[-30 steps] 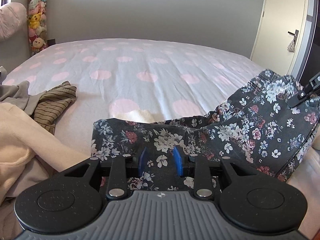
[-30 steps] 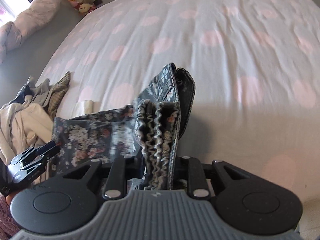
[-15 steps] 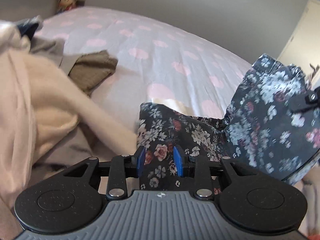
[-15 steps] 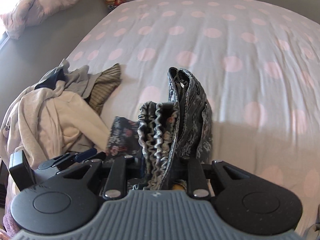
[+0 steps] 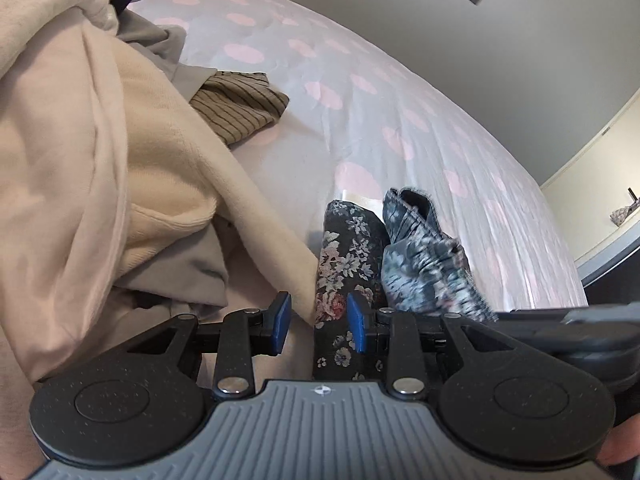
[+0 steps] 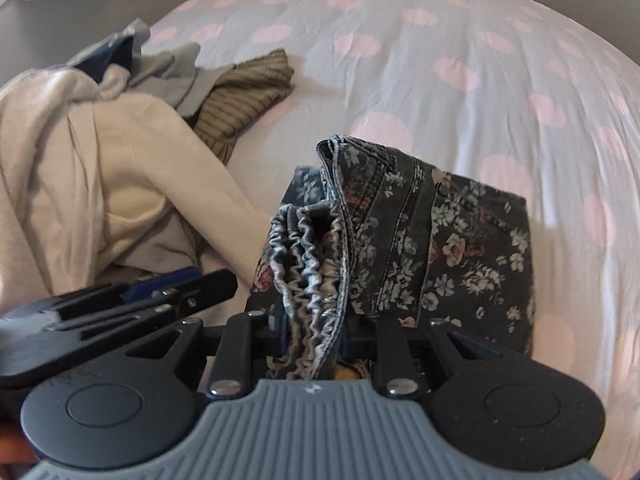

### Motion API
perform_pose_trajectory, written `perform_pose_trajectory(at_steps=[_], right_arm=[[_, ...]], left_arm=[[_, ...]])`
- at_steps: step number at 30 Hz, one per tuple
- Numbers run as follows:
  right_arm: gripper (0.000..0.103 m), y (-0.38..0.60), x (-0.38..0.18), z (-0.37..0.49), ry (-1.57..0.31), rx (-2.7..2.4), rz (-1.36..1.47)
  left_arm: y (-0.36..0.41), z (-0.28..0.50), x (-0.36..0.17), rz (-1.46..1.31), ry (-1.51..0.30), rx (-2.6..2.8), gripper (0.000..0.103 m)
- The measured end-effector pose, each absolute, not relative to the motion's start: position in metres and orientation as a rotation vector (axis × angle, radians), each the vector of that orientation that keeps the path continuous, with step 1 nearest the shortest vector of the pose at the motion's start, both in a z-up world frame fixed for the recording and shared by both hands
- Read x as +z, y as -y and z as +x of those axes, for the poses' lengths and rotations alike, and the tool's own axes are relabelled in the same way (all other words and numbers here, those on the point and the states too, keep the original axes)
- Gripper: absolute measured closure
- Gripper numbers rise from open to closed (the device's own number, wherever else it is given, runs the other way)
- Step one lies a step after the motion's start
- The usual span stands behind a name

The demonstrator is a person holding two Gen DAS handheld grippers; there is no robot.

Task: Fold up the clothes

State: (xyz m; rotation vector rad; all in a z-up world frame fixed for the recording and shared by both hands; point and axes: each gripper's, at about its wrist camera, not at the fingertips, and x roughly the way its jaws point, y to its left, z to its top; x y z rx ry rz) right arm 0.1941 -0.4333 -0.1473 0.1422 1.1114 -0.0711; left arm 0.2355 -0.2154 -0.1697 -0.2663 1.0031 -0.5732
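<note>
1. The right gripper (image 6: 310, 320) pinched the gathered waistband of the floral trousers (image 6: 440, 248), folded on the bed (image 6: 440, 40).
2. The left gripper (image 5: 319, 322) stood spread, one pad (image 5: 356, 322) touching the cloth.
3. Beside lay a cream sweater (image 5: 100, 140); a loose release could let the fold spring apart or snag it.

The floral garment (image 6: 440, 240) hides the right gripper's (image 6: 316, 320) fingertips. The cream garment (image 5: 100, 140) runs past the left wrist view's edge. The door handle (image 5: 624, 212) is blurred.

left claw (image 5: 319, 322) parted | floral garment (image 5: 346, 252) between pads | cream sweater (image 5: 100, 152) left
</note>
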Motion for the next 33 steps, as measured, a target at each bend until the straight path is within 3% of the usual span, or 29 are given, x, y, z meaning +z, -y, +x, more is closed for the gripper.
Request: perform_pose_trajectory(at_steps=[6, 15, 22, 23, 26, 28, 30, 33], right_arm=[[0.064, 0.429, -0.152, 0.189, -1.101, -0.058, 0.178], [0.046, 0.426, -0.116, 0.144, -0.987, -0.005, 0.206], [0.044, 0.418, -0.123, 0.125, -0.955, 0.008, 0.185], [0.048, 0.415, -0.127, 0.126, -0.953, 0.005, 0.173], [0.08, 0.409, -0.138, 0.13, -0.95, 0.033, 0.162], [0.081, 0.406, -0.145, 0.132, -0.949, 0.038, 0.154], [0.091, 0.403, -0.151, 0.133, -0.95, 0.033, 0.143], [0.094, 0.403, -0.155, 0.13, -0.959, 0.045, 0.165]], left_arm=[[0.201, 0.239, -0.168, -0.322, -1.004, -0.567, 0.076], [0.193, 0.24, -0.163, -0.397, -0.993, -0.581, 0.076], [0.206, 0.238, -0.173, -0.38, -1.046, -0.634, 0.076], [0.209, 0.239, -0.175, -0.371, -1.057, -0.638, 0.076], [0.212, 0.242, -0.185, -0.355, -1.087, -0.62, 0.078], [0.212, 0.243, -0.189, -0.349, -1.101, -0.603, 0.079], [0.213, 0.243, -0.192, -0.341, -1.11, -0.599, 0.081], [0.214, 0.244, -0.197, -0.33, -1.127, -0.577, 0.083]])
